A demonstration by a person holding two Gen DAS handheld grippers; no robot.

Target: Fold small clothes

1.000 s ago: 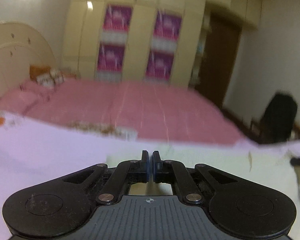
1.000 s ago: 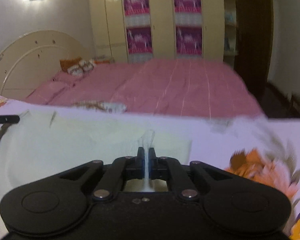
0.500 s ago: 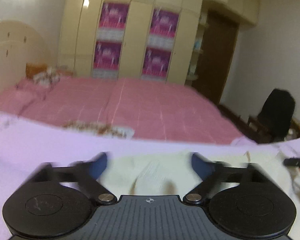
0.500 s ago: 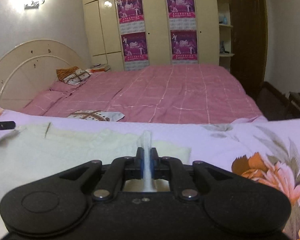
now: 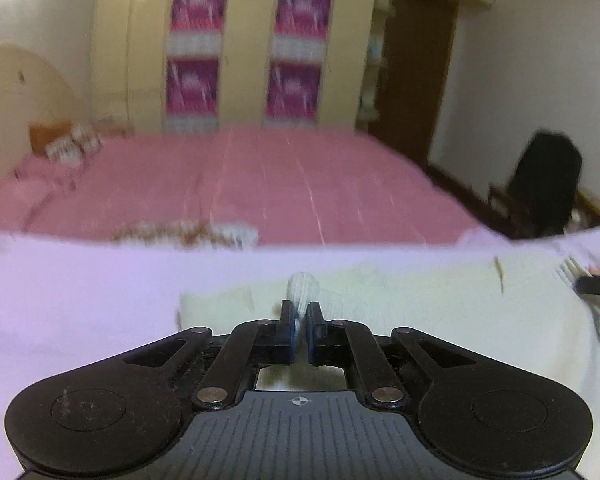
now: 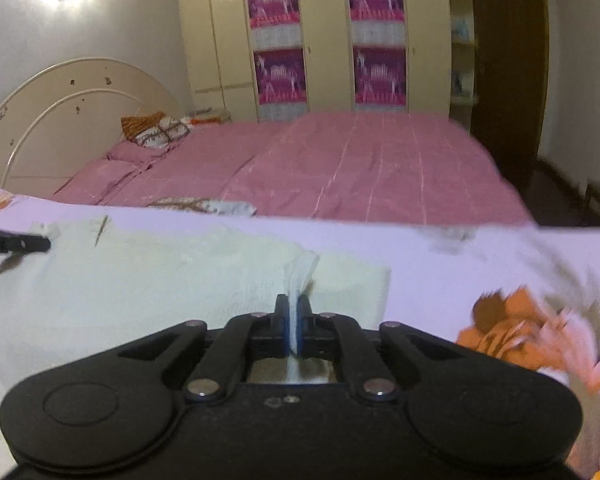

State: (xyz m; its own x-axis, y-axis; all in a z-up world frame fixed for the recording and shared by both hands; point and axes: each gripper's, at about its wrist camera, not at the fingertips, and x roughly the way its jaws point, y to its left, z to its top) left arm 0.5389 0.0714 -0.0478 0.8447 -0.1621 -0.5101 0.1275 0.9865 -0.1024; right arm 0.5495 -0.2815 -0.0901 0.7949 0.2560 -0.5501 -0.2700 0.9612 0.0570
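Both grippers pinch the cream garment (image 6: 148, 276): the left gripper (image 5: 299, 322) clamps a ridge at 12 o'clock, the right gripper (image 6: 295, 316) likewise.

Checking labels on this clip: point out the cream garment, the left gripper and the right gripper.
cream garment (image 6: 148, 276), right wrist view, flat middle of the cloth.
left gripper (image 5: 299, 316), left wrist view, between the fingertips.
right gripper (image 6: 293, 309), right wrist view, between the fingertips.

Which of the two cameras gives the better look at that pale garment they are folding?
The right wrist view: there the garment lies sharp, its knit texture and far edge visible, a fold pinched by the right gripper. The left wrist view shows the garment too, but blurred, with a tuft caught in the left gripper.
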